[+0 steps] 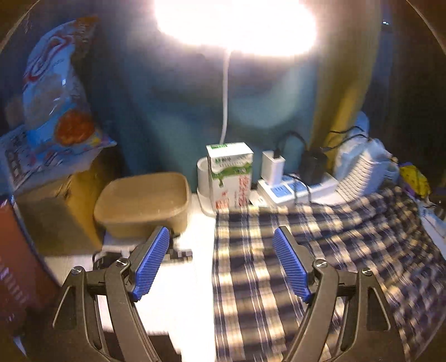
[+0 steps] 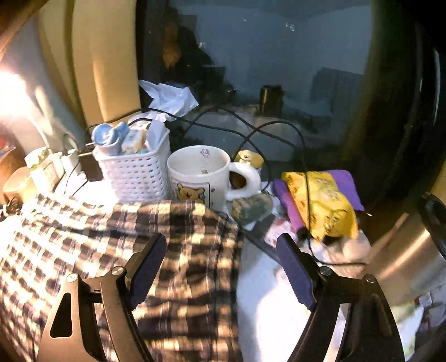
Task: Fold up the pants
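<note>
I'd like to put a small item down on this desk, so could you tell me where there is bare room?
One bare white strip of desk runs between the plaid pants and the brown tub. Another lies right of the pants, before the yellow packet. The back is crowded: milk carton, power strip, white basket, mug, cables.

Home setting, looks like a cluttered desk corner in a bedroom or dorm room, lit by a glaring desk lamp (image 1: 235,25). Evidence on the white bench (image 1: 178,300): green-and-white milk carton (image 1: 230,175), white power strip (image 1: 295,189) with chargers plugged in, tan plastic lidded container (image 1: 143,204), blue snack bag (image 1: 53,92) on a cardboard box. Also a white perforated plastic basket (image 2: 133,170) of toiletries, white cartoon-bear mug (image 2: 200,175), yellow snack packet (image 2: 320,203), and a dark window (image 2: 278,69) behind.
</note>
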`<state>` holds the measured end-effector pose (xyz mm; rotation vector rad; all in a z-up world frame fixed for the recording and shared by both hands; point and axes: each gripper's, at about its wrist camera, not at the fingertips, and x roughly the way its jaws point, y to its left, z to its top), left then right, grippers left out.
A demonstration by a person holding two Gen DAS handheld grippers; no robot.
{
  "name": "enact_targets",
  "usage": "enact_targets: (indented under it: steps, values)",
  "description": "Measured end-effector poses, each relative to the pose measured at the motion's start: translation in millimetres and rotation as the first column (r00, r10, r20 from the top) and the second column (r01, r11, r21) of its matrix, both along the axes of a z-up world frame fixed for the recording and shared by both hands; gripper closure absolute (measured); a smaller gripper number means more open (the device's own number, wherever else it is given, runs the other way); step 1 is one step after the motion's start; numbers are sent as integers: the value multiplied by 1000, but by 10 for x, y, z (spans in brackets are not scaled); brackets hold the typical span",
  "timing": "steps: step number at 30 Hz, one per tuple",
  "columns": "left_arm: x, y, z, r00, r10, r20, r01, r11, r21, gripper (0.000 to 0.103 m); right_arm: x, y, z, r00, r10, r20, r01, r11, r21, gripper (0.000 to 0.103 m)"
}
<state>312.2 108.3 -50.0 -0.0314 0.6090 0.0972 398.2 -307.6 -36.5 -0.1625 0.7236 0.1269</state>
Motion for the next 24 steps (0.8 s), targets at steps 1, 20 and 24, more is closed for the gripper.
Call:
enact_targets:
  steps: [1, 20, 24]
  values:
    - [-61, -27, -20, 1000, -4, -3, 4, 1000, -10, 25, -43, -12, 9, 1000, 0, 0, 0, 1000, 0, 20]
    - [-1307, -453, -600, 989, -24, -143, 8, 994, -109, 25, -1328, -479, -453, 994, 8, -109, -6, 1000, 17, 20]
    - [-1462, -451, -722, 984, -14, -175, -9, 992, -127, 25, -1466, -534, -542, 991, 13, -134, -8, 999, 39, 21]
